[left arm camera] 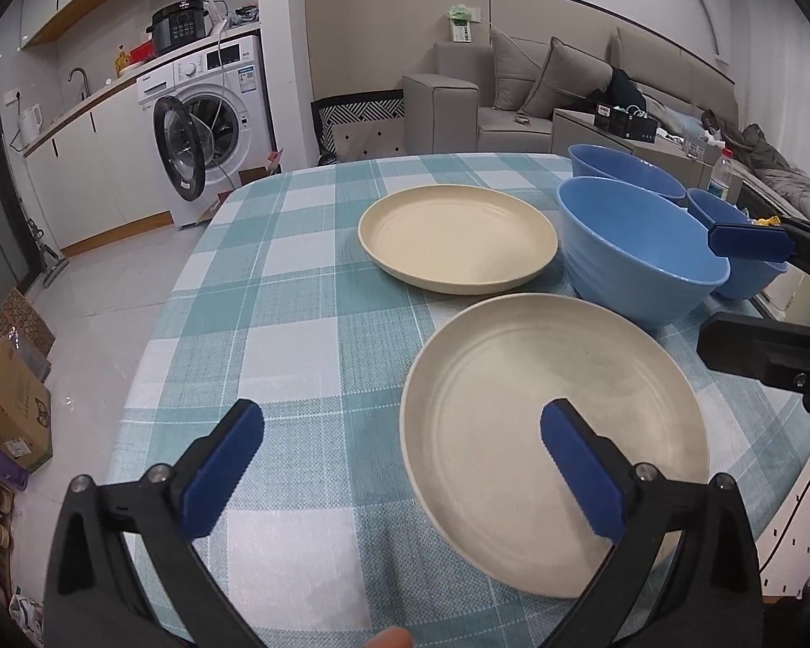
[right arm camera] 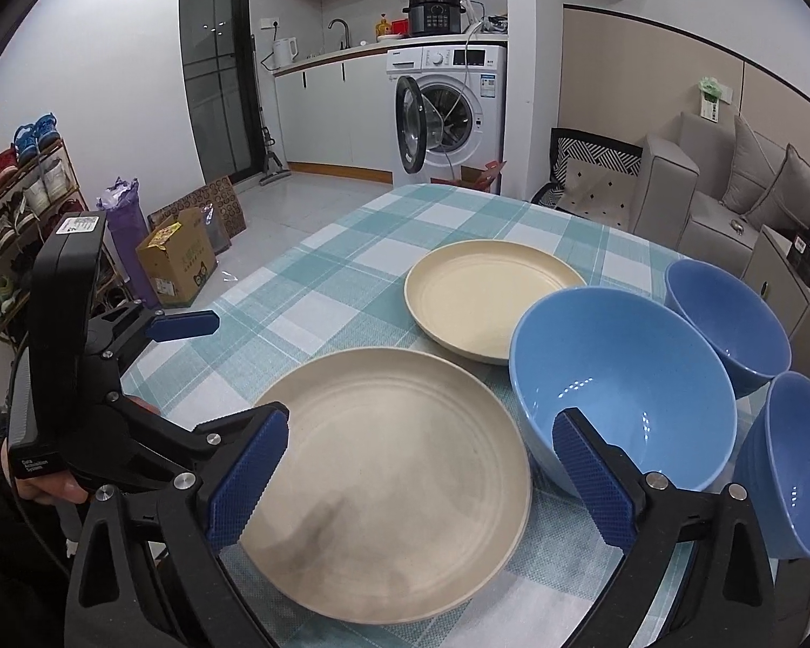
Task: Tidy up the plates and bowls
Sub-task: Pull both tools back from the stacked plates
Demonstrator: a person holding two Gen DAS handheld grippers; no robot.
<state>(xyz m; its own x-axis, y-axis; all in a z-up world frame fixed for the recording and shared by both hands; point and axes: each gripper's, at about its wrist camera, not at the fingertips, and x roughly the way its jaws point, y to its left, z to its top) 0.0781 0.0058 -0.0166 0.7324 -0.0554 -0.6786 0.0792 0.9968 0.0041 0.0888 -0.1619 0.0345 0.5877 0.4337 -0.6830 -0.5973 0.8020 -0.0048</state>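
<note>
Checked tablecloth (right arm camera: 318, 281) — left gripper (left arm camera: 399, 464), labelled "Data Acquisition System", and right gripper (right arm camera: 421, 464) gape wide, empty.

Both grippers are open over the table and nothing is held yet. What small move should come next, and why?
Probably ease the left gripper forward so its open jaws straddle the rim of the near plate. That plate lies apart from the far plate, so the two are not stacked, and the left gripper is already closest to its edge. The right gripper is open too.
</note>
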